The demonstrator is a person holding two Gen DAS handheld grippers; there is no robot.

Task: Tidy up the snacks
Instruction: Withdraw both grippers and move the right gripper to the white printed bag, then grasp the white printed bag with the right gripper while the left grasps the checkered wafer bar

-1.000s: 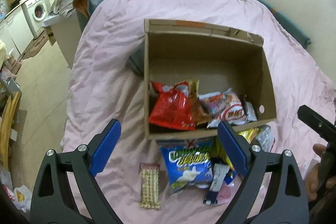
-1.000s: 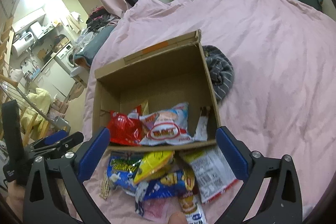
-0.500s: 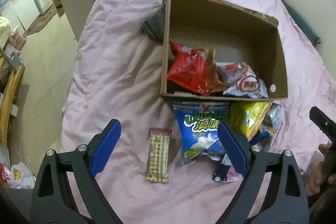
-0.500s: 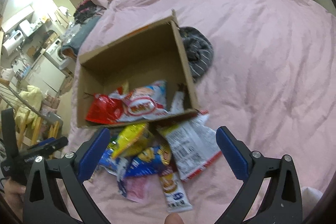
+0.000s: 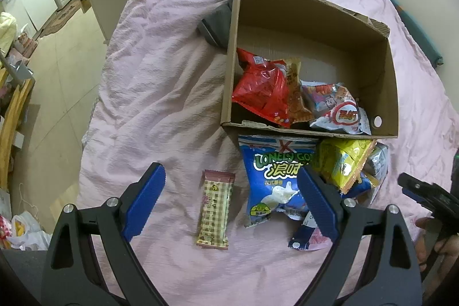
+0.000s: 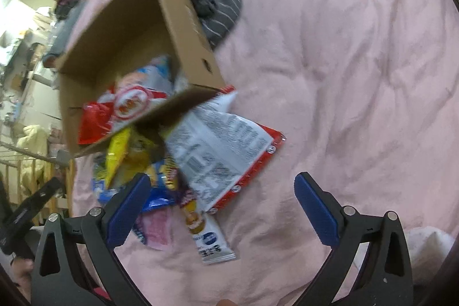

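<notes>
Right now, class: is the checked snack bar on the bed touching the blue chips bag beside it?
Apart. The left wrist view shows the checked snack bar lying alone, with a strip of pink bedcover plainly visible between it and the blue chips bag.

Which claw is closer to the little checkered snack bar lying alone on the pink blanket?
Left. The left claw hangs open right over the checkered snack bar. The right claw sits off beyond the blue chip bag, over the pile.

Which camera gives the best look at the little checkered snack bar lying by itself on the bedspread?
The left wrist view: the checkered bar lies whole and sharp on the pink bedspread, left of the blue bag. The right wrist view is blurred and I cannot make it out there.
</notes>
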